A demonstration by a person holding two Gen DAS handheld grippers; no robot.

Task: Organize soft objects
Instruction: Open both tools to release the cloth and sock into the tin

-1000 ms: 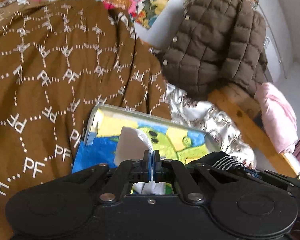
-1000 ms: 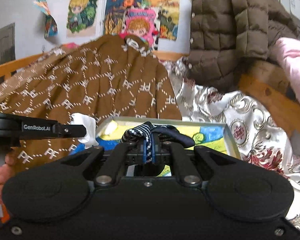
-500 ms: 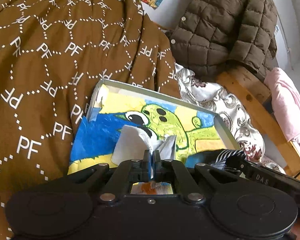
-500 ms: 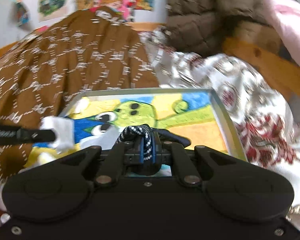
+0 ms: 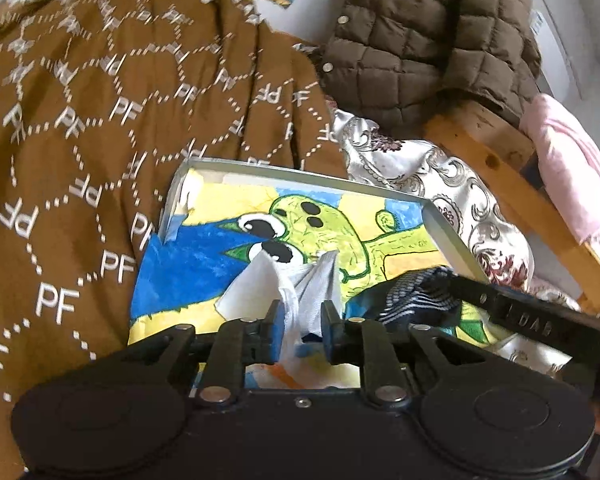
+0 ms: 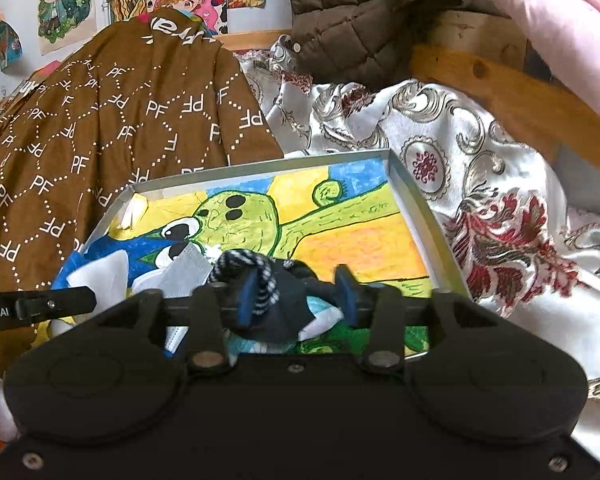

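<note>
Since earlier: both sets of jaws, pressed together on their loads a second ago, have just been opening, and both grippers now sit lower over the tray.
Left jaws: the left gripper [image 5: 299, 322] has its jaws spread a little; the crumpled white tissue-like cloth [image 5: 284, 284] stands between them, apparently loose, though whether a pad still brushes it I cannot tell.
Right jaws: the right gripper [image 6: 296, 294] is spread wider; the dark navy sock with a black-and-white striped cuff [image 6: 272, 300] lies between the jaws, leaning on the left pad and clear of the other.
Where the task things are: both soft items rest inside the shallow grey tray lined with a bright green, blue and yellow cartoon drawing [image 6: 414, 204], white cloth toward its left, sock just beside it toward the right.
Why so held: the jaws look parted low over the tray floor so each piece settles there rather than dropping or rolling out.
Step, judged: release into the tray, nearly finished; pulling the jaws back cleanly comes next.
Risk: loose fabric may cling to a pad and lift out again.
Around the tray: a brown quilt printed with white PF letters [image 5: 80, 120] lies behind and left; silvery floral bedding [image 6: 480, 184] to the right.
Farther out: a brown quilted jacket [image 5: 428, 40] hangs over the wooden bed rail [image 5: 500, 160].
</note>
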